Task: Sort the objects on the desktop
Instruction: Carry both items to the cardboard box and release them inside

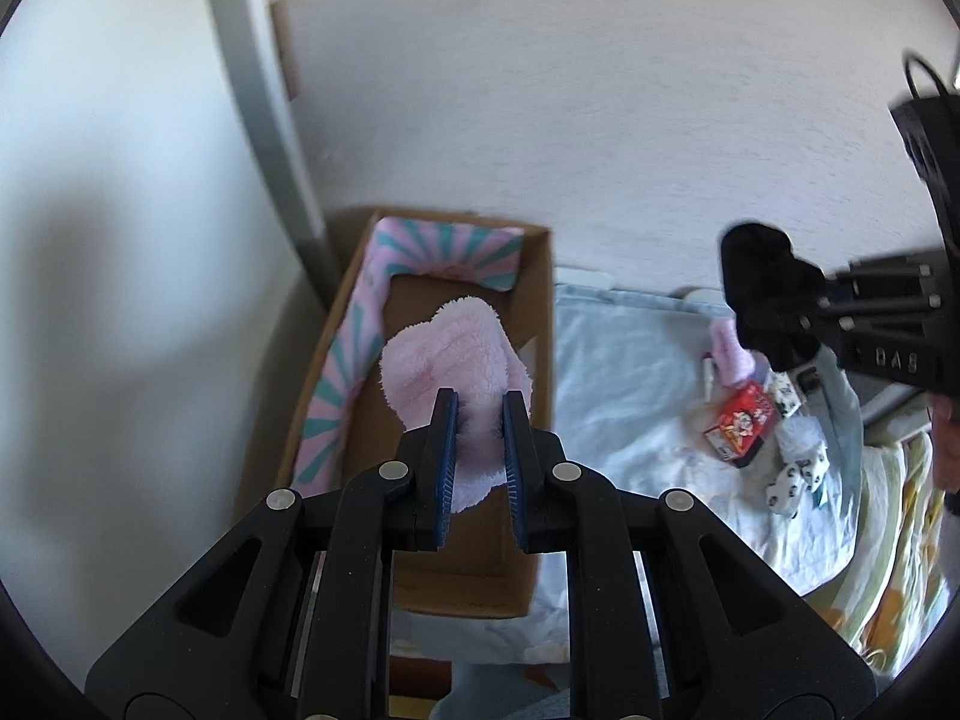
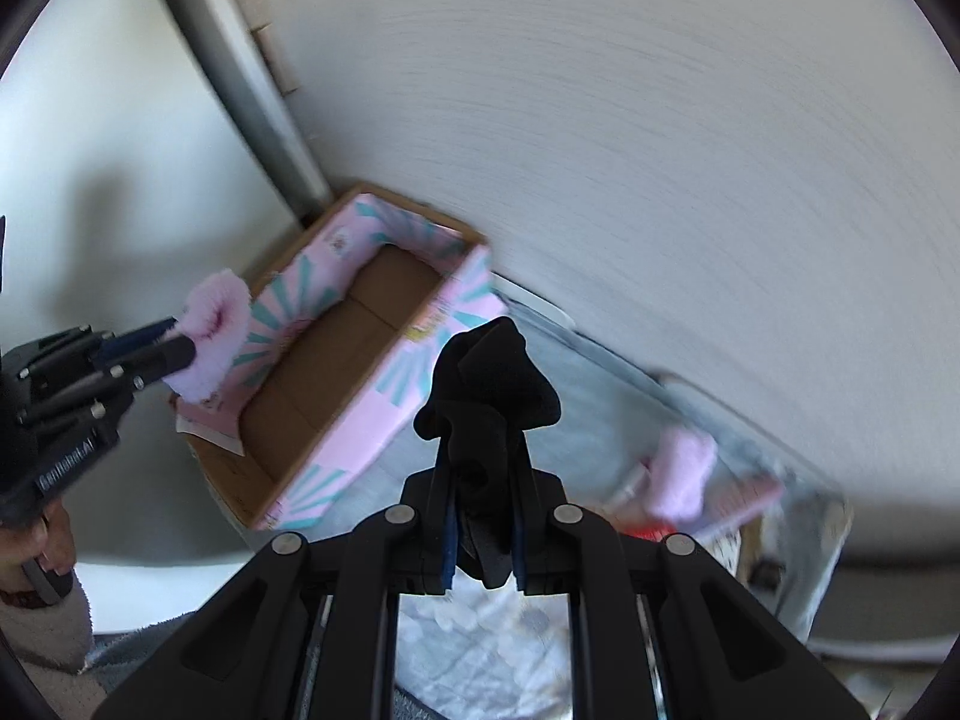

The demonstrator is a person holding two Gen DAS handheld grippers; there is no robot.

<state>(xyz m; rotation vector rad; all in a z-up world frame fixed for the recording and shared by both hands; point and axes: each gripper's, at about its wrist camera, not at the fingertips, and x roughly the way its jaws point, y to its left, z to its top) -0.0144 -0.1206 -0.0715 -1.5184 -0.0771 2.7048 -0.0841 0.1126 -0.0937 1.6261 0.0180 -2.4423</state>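
My left gripper [image 1: 480, 399] is shut on a fluffy pink sock [image 1: 447, 354] and holds it above the open cardboard box [image 1: 537, 324] with pink and teal lining. In the right wrist view the left gripper [image 2: 180, 342] holds the pink sock [image 2: 213, 324] over the box's left wall [image 2: 282, 294]. My right gripper [image 2: 480, 414] is shut on a black sock [image 2: 489, 378], held in the air just right of the box. The black sock also shows in the left wrist view [image 1: 762, 288], in the right gripper [image 1: 804, 324].
On the pale blue cloth [image 1: 624, 372] right of the box lie a second pink sock [image 1: 729, 351], a red small box [image 1: 741, 423] and white socks with black spots [image 1: 792, 474]. A white wall stands close behind. A grey frame [image 1: 264, 120] stands at the left.
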